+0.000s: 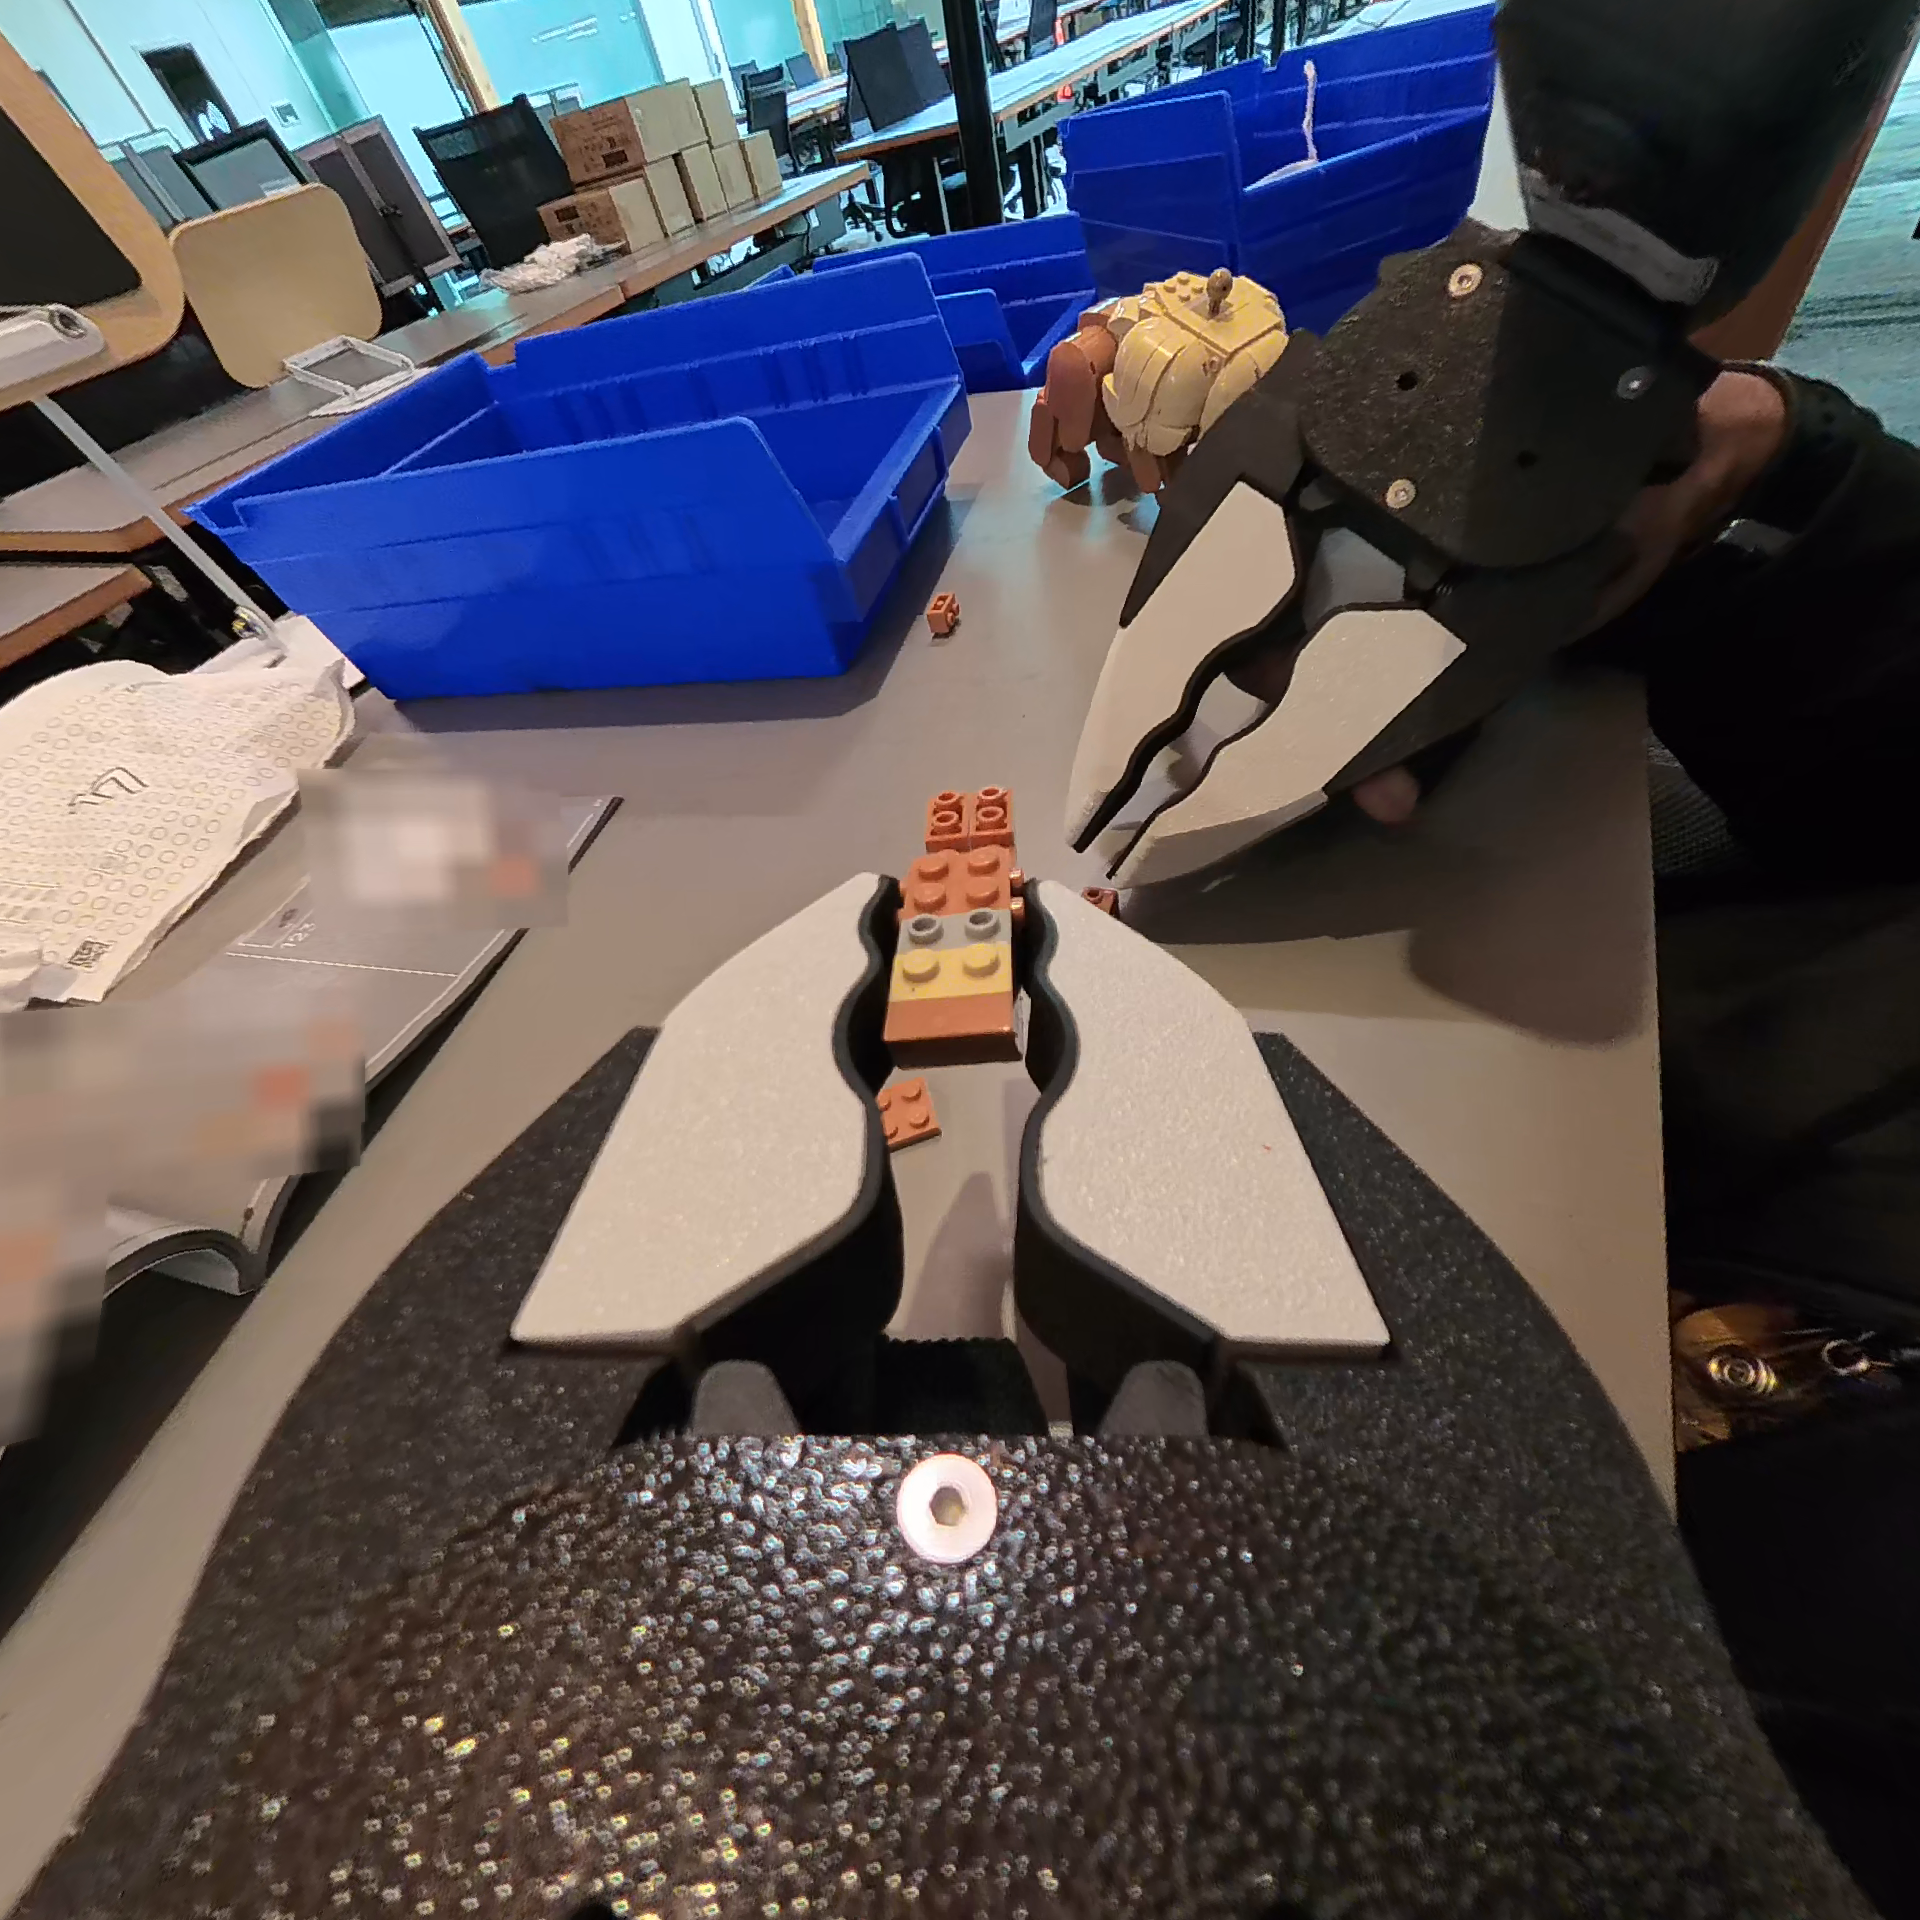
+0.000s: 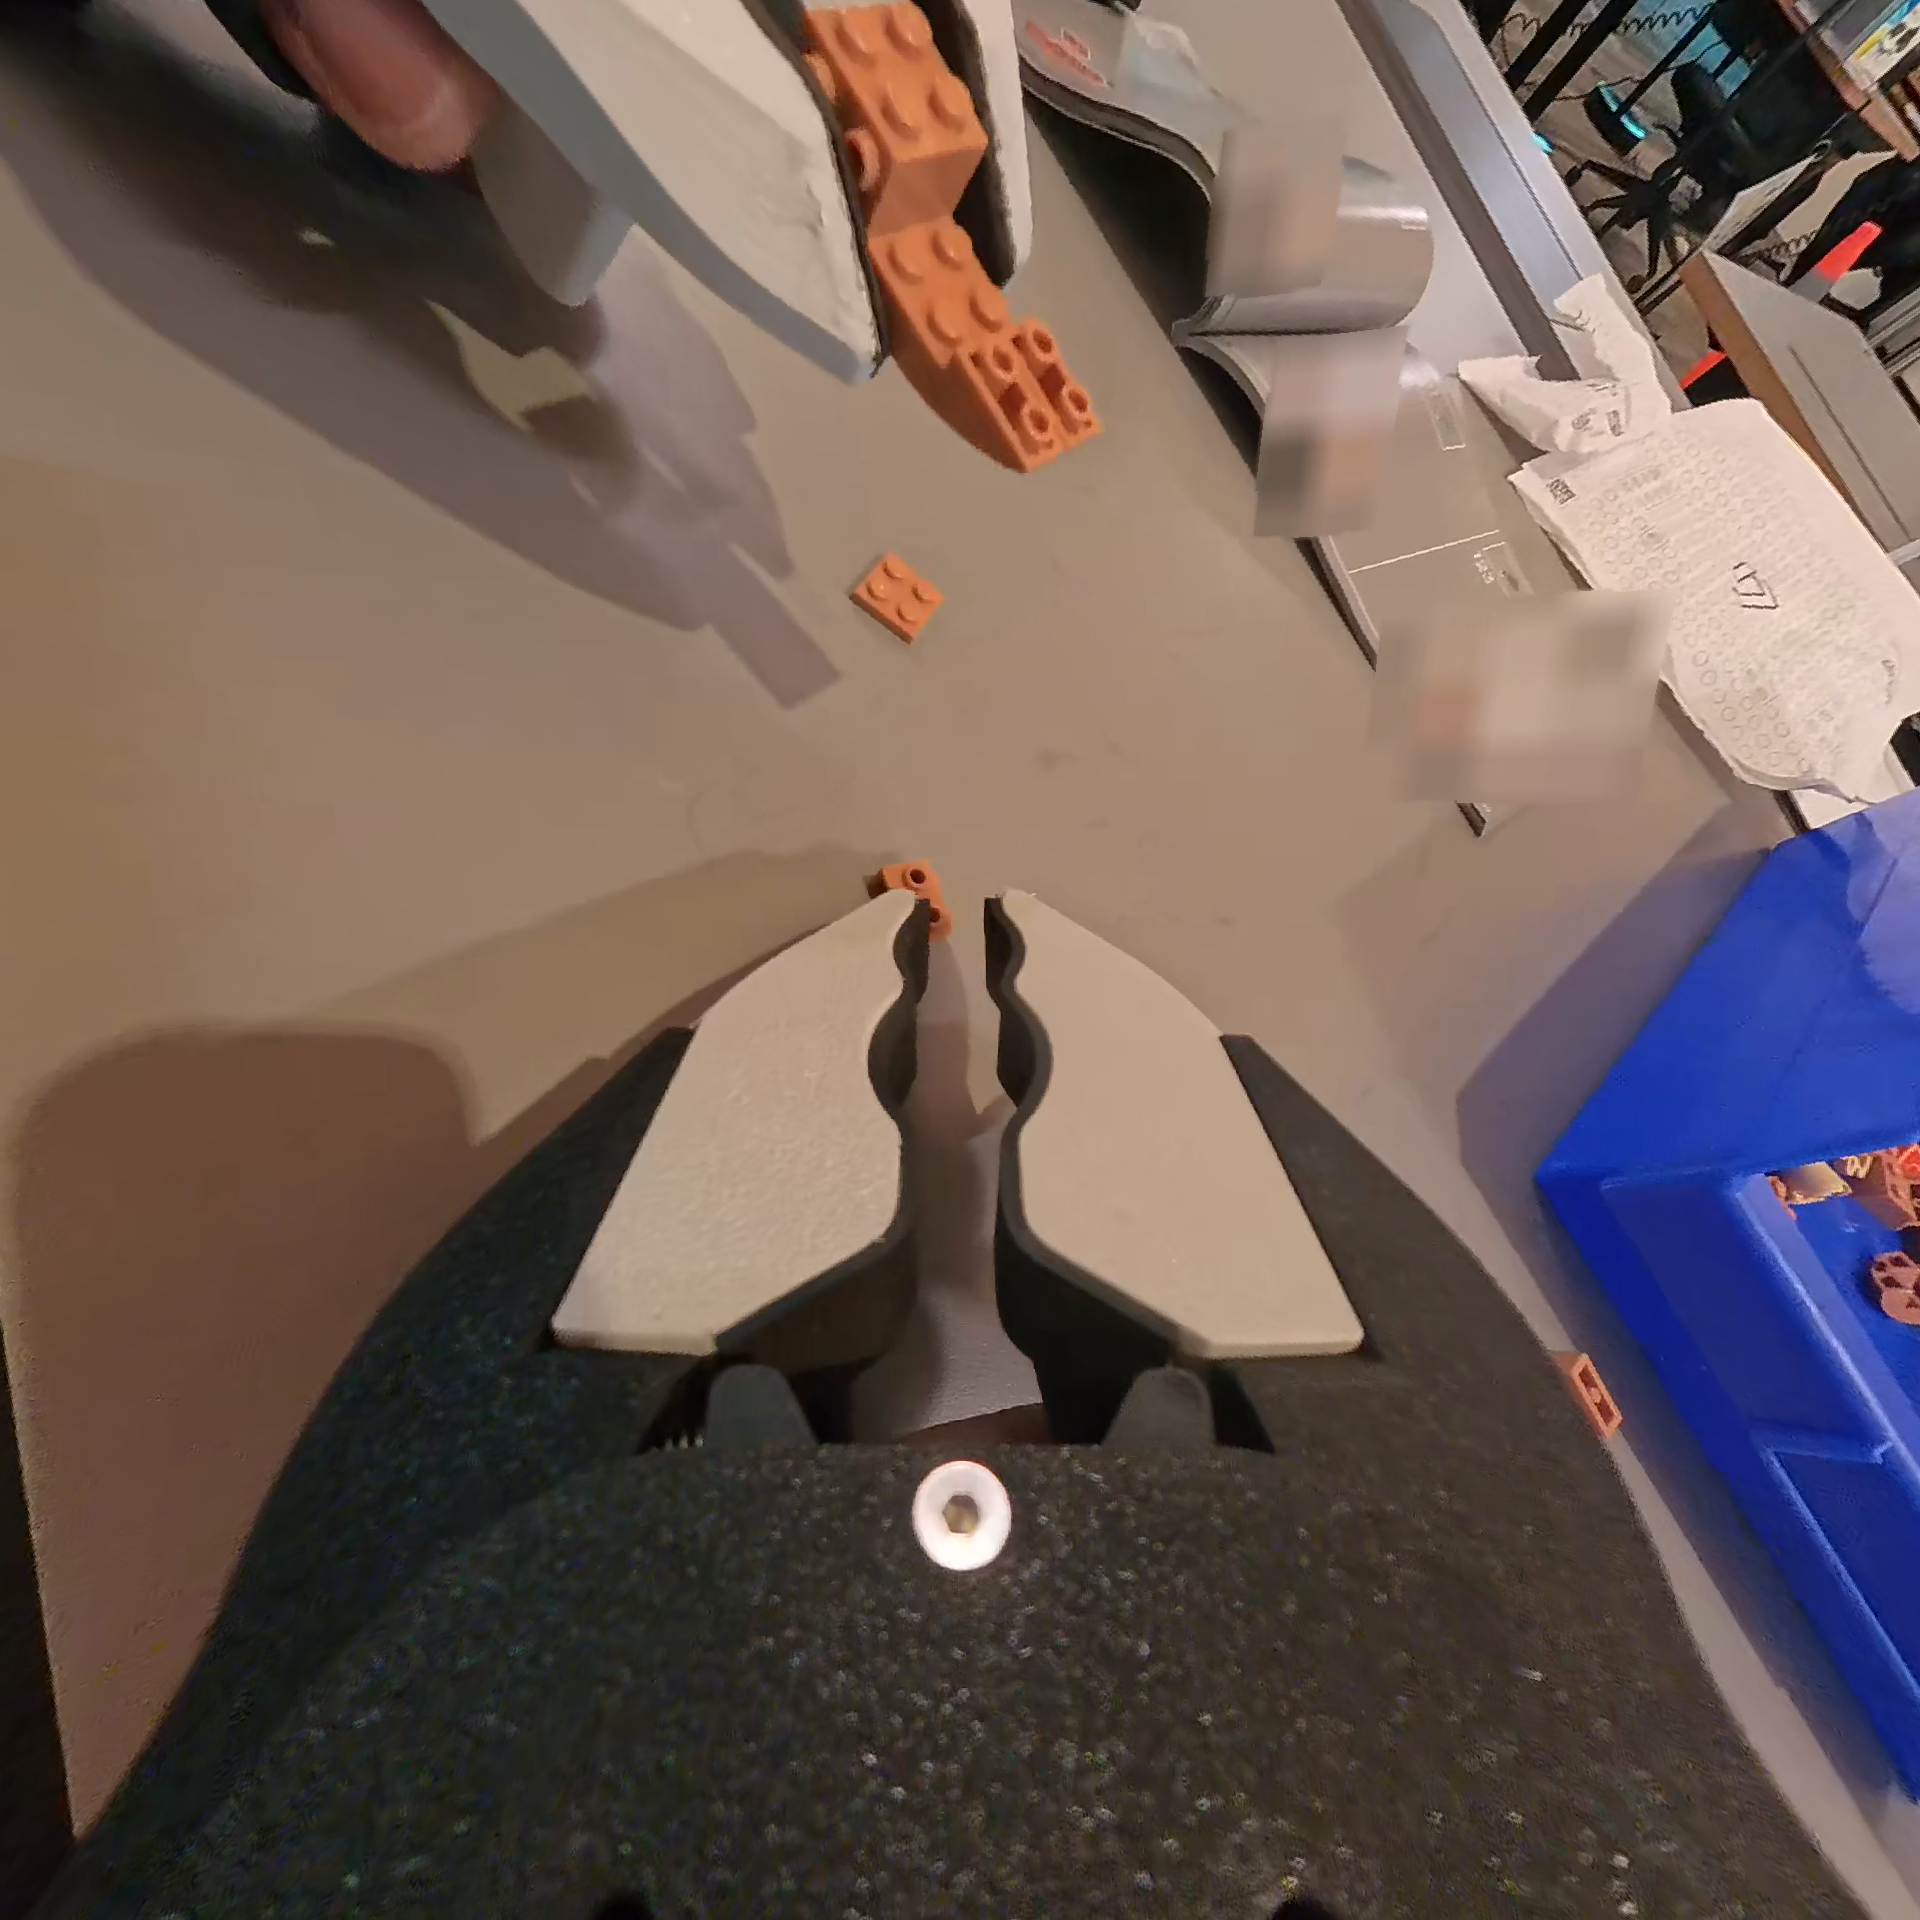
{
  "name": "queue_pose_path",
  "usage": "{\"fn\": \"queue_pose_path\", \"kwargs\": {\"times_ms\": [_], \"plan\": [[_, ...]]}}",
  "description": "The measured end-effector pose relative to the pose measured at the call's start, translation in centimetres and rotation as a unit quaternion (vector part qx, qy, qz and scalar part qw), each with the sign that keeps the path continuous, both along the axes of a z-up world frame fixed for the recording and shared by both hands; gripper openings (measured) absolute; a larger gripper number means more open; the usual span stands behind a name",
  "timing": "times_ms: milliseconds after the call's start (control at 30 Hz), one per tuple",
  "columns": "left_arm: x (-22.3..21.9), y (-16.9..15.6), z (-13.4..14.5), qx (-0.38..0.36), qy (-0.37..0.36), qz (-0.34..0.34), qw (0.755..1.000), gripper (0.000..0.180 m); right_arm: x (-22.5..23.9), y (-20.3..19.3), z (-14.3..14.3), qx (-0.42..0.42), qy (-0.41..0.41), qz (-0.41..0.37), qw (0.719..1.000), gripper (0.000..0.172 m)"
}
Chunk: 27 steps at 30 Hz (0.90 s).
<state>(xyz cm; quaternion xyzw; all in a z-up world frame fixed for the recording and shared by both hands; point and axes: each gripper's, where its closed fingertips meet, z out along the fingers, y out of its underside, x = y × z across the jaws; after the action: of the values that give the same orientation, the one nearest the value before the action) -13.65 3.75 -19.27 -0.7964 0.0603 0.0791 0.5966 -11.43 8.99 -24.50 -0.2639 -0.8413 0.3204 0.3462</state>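
Our left gripper [image 1: 951,935] clamps the brick stack [image 1: 956,966]; our right gripper [image 2: 956,920], jaws narrow and bare, noses a tiny brick [image 2: 914,894] mid-tabletop, still unpicked.

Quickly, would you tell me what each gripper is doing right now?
Left gripper: shut on a brown brick assembly.
Right gripper: open, holding nothing; small orange brick at its tip.

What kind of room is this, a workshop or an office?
Probably an open-plan office or lab used as a workbench: rows of desks, stacked cardboard boxes, and blue storage bins beside toy bricks on a grey table.
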Motion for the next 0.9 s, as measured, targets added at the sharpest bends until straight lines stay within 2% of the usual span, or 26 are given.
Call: {"fn": "queue_pose_path", "kwargs": {"times_ms": [200, 267, 533, 733, 833, 900], "plan": [[0.0, 0.0, 0.0, 0.001, 0.002, 0.001, 1.000, 0.021, -0.1, 0.1, 0.0, -0.001, -0.001, -0.003, 1.000, 0.010], [0.0, 0.1, 0.0, 0.001, 0.001, 0.002, 1.000, 0.021, -0.1, 0.2, 0.0, -0.011, -0.011, -0.003, 1.000, 0.015], [-0.2, 0.0, 0.1, 0.002, 0.004, 0.007, 1.000, 0.021, 0.1, 1.0, 0.1, -0.129, -0.138, 0.015, 0.982, 0.025], [-0.1, 0.0, 0.0, 0.001, 0.005, 0.005, 1.000, 0.021, 0.2, -0.5, -0.9, -0.108, -0.193, 0.046, 0.974, 0.027], [-0.2, 0.0, 0.1, 0.002, 0.005, 0.006, 1.000, 0.021, -0.2, -0.5, -1.7, -0.062, -0.205, 0.039, 0.976, 0.012], [-0.2, 0.0, 0.1, 0.002, 0.005, 0.008, 1.000, 0.021, -1.0, -0.1, -1.4, -0.020, -0.175, 0.031, 0.984, 0.012]]}}
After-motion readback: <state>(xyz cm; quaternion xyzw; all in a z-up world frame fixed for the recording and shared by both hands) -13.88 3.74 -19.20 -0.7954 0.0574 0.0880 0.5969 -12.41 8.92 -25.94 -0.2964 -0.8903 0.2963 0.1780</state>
